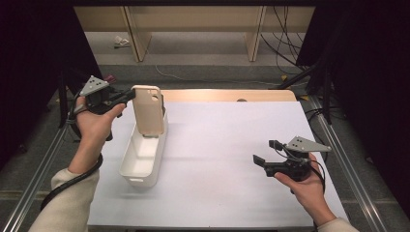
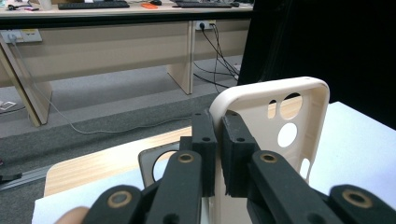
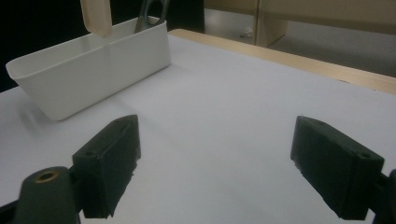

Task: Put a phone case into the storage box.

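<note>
Cream sleeves; 2 black grippers, left gripper [image 1: 129, 94] and right gripper [image 1: 266, 152], with grey 3-cornered plates, black cables.

office-like lab: wooden desks [image 2: 107, 42], keyboards [image 2: 93, 4], wall sockets [image 2: 205, 24], loose cables [image 1: 285, 43], aluminium frame rails [image 1: 345, 159].

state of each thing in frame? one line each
left gripper: shut on the phone case rim
phone case: beige, upright, held above the bin
bin: white, upright on the table
dark case: standing in the bin
right gripper: open, nothing between its jaws
</note>
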Action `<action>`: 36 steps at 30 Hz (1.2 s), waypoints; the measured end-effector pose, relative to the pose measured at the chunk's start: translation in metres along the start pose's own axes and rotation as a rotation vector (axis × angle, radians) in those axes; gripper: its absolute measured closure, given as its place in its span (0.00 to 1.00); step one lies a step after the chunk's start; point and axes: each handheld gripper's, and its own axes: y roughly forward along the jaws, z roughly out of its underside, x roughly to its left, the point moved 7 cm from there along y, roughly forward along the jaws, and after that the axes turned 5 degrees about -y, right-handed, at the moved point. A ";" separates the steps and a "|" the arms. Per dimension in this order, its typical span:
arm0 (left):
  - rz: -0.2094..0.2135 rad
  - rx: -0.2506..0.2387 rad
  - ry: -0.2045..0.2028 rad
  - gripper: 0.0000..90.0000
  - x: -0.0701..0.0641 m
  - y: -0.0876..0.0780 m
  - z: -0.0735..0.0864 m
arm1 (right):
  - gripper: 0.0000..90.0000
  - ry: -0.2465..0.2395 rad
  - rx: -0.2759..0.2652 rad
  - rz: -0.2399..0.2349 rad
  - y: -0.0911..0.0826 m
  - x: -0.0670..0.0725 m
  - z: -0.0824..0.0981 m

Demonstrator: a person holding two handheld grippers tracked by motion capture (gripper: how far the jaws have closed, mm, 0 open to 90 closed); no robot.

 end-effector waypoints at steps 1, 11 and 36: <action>-0.001 0.001 0.001 0.94 0.001 0.001 0.000 | 0.19 0.000 0.000 -0.001 0.000 0.000 0.000; -0.002 0.002 0.000 0.94 0.009 0.007 0.001 | 0.19 0.002 0.000 -0.001 0.000 0.000 0.000; -0.013 0.028 0.012 0.94 0.023 0.017 0.001 | 0.19 0.012 -0.002 -0.004 0.000 -0.001 0.000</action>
